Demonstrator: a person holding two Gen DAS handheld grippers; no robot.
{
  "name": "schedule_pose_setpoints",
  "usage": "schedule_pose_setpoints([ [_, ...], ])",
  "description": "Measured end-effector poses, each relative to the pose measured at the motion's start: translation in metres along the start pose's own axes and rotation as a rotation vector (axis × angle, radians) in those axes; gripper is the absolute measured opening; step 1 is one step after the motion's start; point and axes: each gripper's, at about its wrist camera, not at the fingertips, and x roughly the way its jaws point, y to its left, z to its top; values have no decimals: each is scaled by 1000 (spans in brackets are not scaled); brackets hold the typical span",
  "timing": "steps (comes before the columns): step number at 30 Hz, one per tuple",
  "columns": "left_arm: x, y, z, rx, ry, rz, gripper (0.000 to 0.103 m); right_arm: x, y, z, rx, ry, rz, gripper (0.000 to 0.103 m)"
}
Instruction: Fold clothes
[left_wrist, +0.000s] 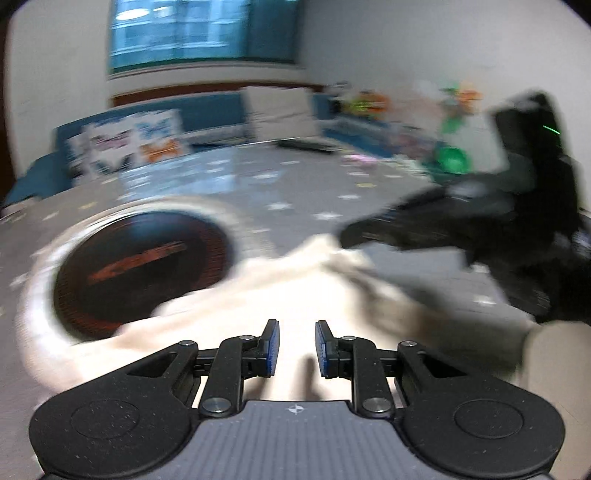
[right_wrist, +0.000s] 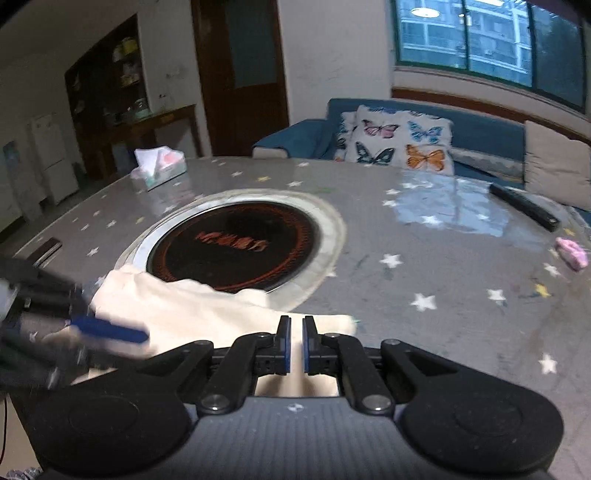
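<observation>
Lying across the near edge of the grey star-print table (right_wrist: 443, 236) is the cream cloth (right_wrist: 192, 306), long axis running left to right, one end overlapping the rim of the round black cooktop (right_wrist: 236, 243). Red lettering on that cooktop is too blurry to read. Left gripper (left_wrist: 296, 349) has its fingers spread over the cloth; right gripper (right_wrist: 296, 345) is nearly closed, whether it pinches fabric I can't tell. Blue sofa (right_wrist: 480, 129) with a butterfly cushion (right_wrist: 399, 140) sits behind, under a window.

both tools look alike: the left gripper (left_wrist: 296, 349) and right gripper (right_wrist: 296, 345) have black speckled arms, blue finger pads (left_wrist: 273, 347), silver screws, round black side discs and a ribbed grey base
</observation>
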Motion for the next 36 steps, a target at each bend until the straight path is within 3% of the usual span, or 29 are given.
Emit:
schedule_pose_setpoints([
  [3, 1, 31, 0, -83, 19, 80, 23, 18, 3, 1, 5, 22, 10, 5],
  [9, 4, 71, -7, -161, 35, 155, 20, 43, 6, 1, -3, 56, -7, 4],
  [15, -6, 75, -4, -165, -6, 149, 20, 46, 10, 5, -14, 53, -8, 5],
  [21, 10, 81, -5, -186, 16, 170, 20, 47, 13, 9, -16, 47, -9, 6],
  [27, -14, 94, -3, -207, -19, 206, 20, 25, 33, 15, -82, 29, 22, 9],
  [30, -29, 108, -7, -251, -19, 239, 32, 15, 60, 13, -151, 35, 93, 10],
  [36, -55, 122, -26, -310, -18, 275, 54, 7, 123, 3, -336, 56, 238, 20],
])
